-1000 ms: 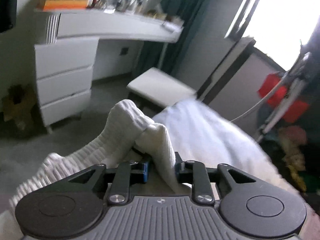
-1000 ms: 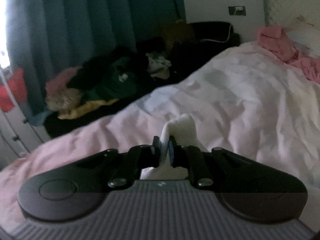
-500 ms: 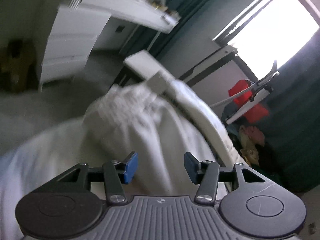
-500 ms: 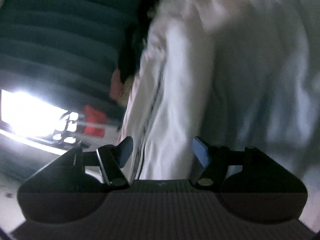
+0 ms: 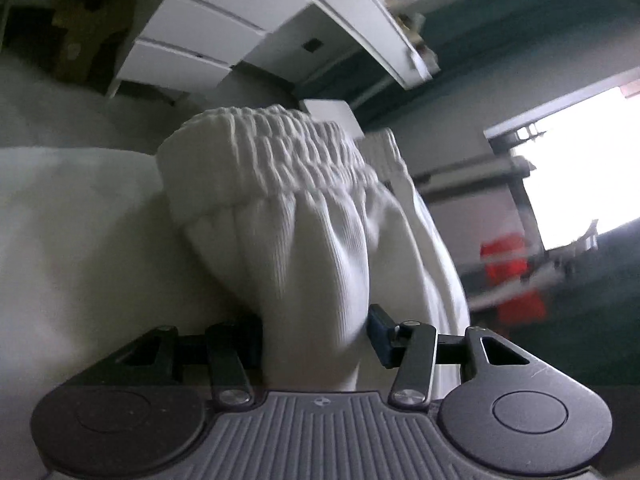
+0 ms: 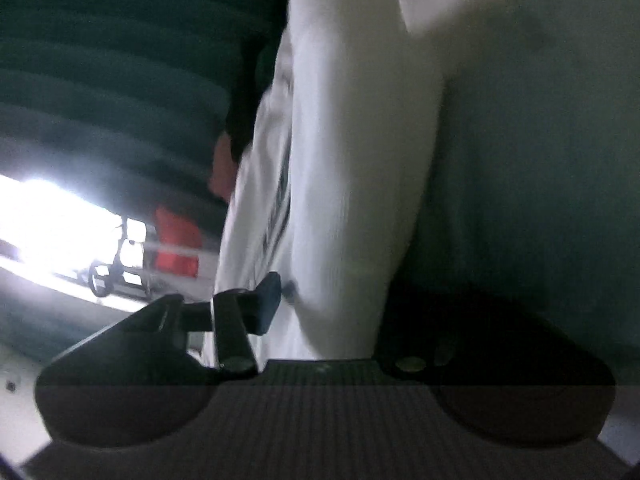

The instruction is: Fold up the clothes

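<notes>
A white ribbed garment with an elastic gathered waistband (image 5: 276,152) lies on the pale bed sheet (image 5: 80,240). In the left wrist view its cloth bulges up between the wide-apart fingers of my left gripper (image 5: 314,340), which is open and pressed low against it. In the right wrist view the same white garment (image 6: 352,184) runs up the middle, between the spread fingers of my right gripper (image 6: 332,308), which is open. The right finger there is lost in shadow.
A white dressing table with drawers (image 5: 208,32) and a white stool (image 5: 332,112) stand beyond the bed. A bright window (image 5: 580,168) and a red object (image 5: 508,276) are at right. Dark curtains (image 6: 112,80) and the sheet (image 6: 540,160) flank the garment.
One second ago both grippers were shut on the white garment and held it up. They opened and dropped low; the garment now lies on the bed between their open fingers.
</notes>
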